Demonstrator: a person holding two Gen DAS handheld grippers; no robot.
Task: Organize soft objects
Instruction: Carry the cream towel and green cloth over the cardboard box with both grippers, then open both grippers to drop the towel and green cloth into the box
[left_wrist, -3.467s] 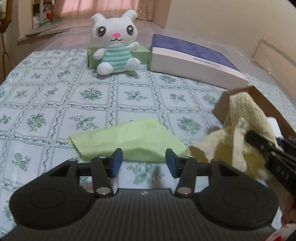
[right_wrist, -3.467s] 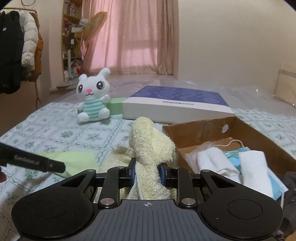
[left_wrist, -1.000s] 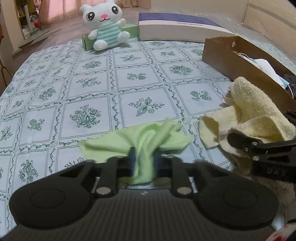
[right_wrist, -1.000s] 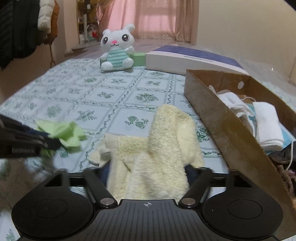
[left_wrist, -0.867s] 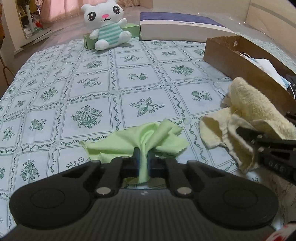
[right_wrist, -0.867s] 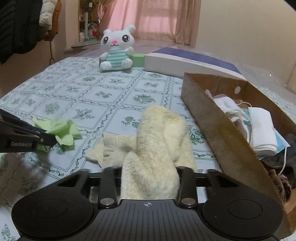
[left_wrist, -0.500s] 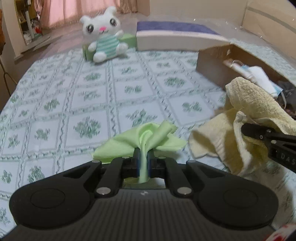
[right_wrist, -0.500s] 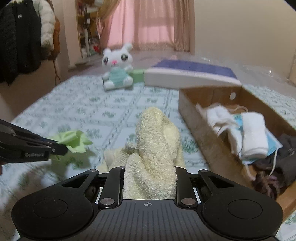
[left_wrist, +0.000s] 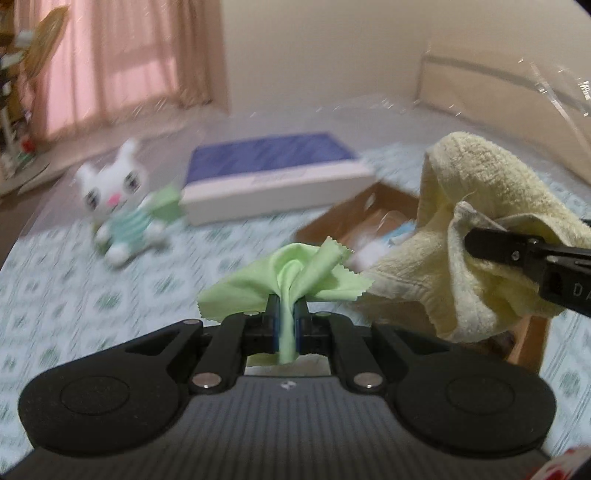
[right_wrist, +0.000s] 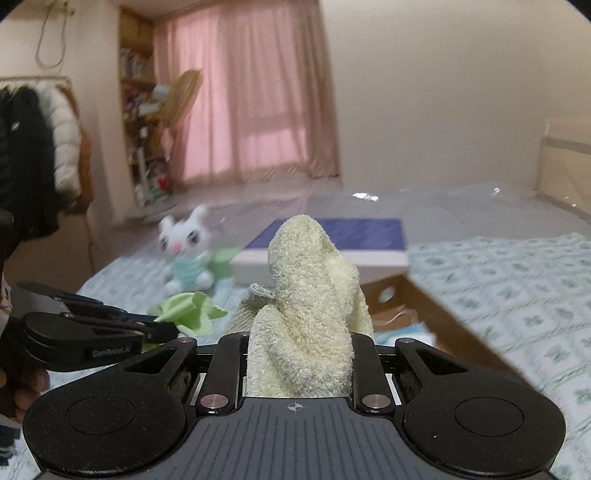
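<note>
My left gripper (left_wrist: 286, 317) is shut on a light green cloth (left_wrist: 295, 269) and holds it in the air above the bed. My right gripper (right_wrist: 299, 354) is shut on a pale yellow towel (right_wrist: 314, 295) and holds it up too. The towel also shows at the right of the left wrist view (left_wrist: 476, 236), with the right gripper (left_wrist: 469, 242) clamped on it. The green cloth (right_wrist: 188, 312) and left gripper (right_wrist: 171, 332) show at the left of the right wrist view. A brown cardboard box (right_wrist: 443, 317) holding soft items lies below and beyond the towel.
A white plush bunny (left_wrist: 118, 218) sits at the far side of the floral bedspread (left_wrist: 74, 295), against a small green box (left_wrist: 166, 203). A flat blue-topped white box (left_wrist: 273, 173) lies behind. A coat rack (right_wrist: 33, 155) stands at the left.
Both grippers have risen from the bed, lifting the green cloth and the yellow towel clear of the bedspread. Both views have tilted up and are blurred by motion.
</note>
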